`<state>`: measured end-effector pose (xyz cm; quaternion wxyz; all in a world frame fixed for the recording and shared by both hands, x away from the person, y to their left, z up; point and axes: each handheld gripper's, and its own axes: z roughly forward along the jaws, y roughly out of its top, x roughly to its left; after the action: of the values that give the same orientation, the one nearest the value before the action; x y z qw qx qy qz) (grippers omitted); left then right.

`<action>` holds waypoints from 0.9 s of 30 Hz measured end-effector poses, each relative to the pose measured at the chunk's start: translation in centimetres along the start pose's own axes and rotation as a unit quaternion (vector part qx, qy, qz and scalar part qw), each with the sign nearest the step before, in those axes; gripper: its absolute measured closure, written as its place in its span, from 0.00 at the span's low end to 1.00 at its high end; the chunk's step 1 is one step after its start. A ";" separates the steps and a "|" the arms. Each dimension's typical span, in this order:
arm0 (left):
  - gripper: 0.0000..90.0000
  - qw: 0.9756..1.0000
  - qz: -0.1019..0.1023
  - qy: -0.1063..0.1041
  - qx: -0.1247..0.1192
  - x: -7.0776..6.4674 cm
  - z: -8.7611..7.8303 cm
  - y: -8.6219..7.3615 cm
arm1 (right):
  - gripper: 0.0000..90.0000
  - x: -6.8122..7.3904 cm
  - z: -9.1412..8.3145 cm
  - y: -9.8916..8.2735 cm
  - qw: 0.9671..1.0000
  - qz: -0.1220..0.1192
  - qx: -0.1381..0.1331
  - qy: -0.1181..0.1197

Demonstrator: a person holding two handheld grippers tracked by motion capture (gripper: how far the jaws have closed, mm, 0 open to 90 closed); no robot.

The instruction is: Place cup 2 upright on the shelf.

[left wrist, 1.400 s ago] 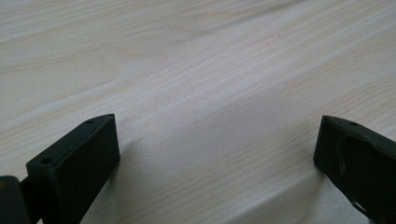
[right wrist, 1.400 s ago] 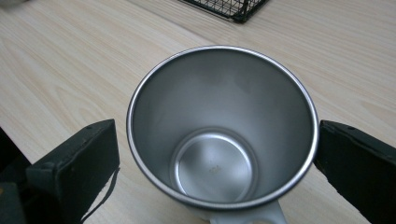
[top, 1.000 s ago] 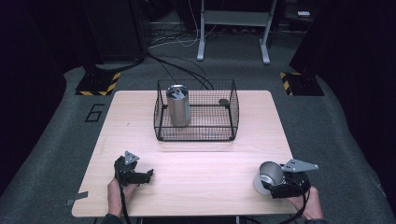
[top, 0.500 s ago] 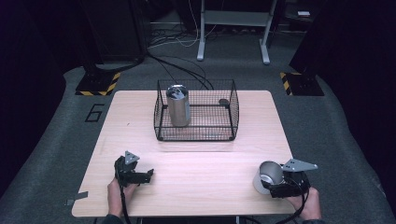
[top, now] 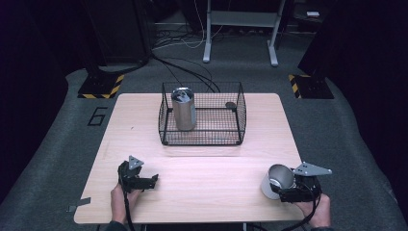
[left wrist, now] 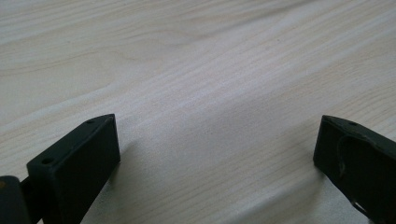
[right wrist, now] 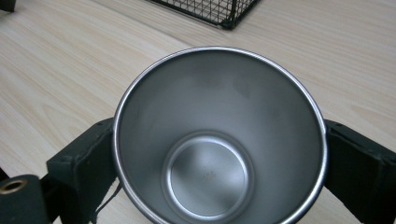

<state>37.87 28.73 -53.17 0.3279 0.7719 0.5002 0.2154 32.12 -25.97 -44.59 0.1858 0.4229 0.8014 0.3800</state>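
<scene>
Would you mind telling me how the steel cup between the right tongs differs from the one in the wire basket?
The steel cup at the right tongs stands on the bare table, near its front edge, between the jaws; the cup in the basket stands inside the wire basket, untouched. The basket cup looks taller and straighter-sided; the near one tapers. Both are shiny metal and upright.

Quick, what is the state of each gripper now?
Left gripper: open, holding nothing.
Right gripper: shut on the shiny steel cup.

Left tongs (top: pixel 153 181) sit at the high view's lower left, jaws spread wide, held by the left hand (top: pixel 121 197). Right tongs (top: pixel 275 188) at lower right, jaws pressed against something, gripped by the right hand (top: pixel 318 211).
</scene>
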 end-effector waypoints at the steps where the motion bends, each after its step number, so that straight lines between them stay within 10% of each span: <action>1: 0.00 1.000 0.000 0.001 0.001 0.0 0.0 0.0 | 0.07 0.1 -0.1 0.1 1.000 0.000 -0.005 0.001; 27: 0.00 1.000 0.007 0.000 0.003 0.0 0.0 0.1 | 0.07 1.3 -0.6 5.6 1.000 -0.014 -0.015 0.006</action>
<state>37.95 28.73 -53.12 0.3242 0.7762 0.4955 0.2164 33.99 -23.19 -39.94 0.1926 0.4068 0.8025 0.3917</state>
